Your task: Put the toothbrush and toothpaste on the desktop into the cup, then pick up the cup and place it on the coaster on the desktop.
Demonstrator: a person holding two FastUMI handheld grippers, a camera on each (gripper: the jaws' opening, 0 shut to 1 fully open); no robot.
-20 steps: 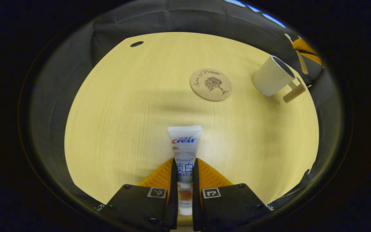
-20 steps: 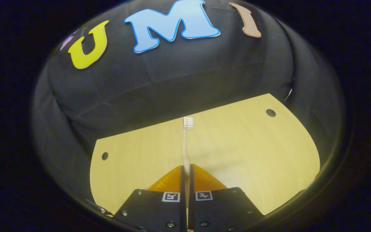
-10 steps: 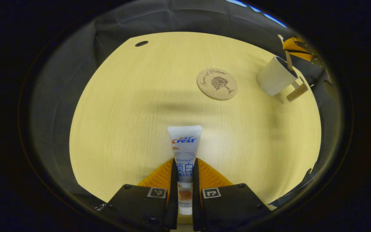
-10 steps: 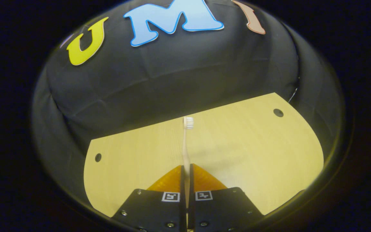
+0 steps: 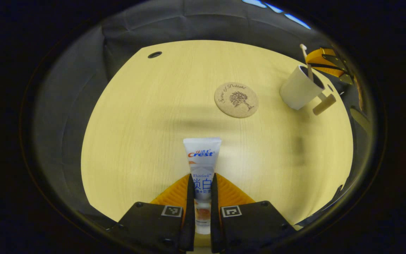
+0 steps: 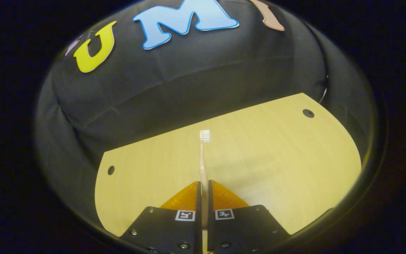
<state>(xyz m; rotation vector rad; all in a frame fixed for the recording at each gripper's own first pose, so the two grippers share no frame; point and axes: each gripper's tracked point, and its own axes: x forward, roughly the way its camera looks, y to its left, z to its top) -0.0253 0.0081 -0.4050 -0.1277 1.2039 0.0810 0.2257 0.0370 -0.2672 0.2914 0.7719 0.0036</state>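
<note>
My left gripper (image 5: 200, 176) is shut on the white toothpaste tube (image 5: 202, 157), held above the table with its flat end pointing away. A round cork coaster (image 5: 235, 100) lies ahead, right of centre. Farther right stands the white cup (image 5: 297, 92) with a wooden handle (image 5: 324, 104). In the left gripper view the toothbrush (image 5: 307, 63) stands upright with its lower end in the cup's mouth, and the right gripper (image 5: 324, 58) is just behind it. In the right gripper view my right gripper (image 6: 204, 183) is shut on the toothbrush (image 6: 203, 158), bristles at the far end.
The pale wooden table (image 5: 146, 116) has small round holes near its corners (image 5: 154, 54) (image 6: 308, 113) (image 6: 111, 170). Black cloth walls (image 6: 189, 81) close in the table's far sides. Open tabletop lies between the toothpaste tube and the coaster.
The right gripper has brought the toothbrush from beside the cup down into the cup's mouth. The left gripper has shifted slightly with the toothpaste tube, still gripped.
</note>
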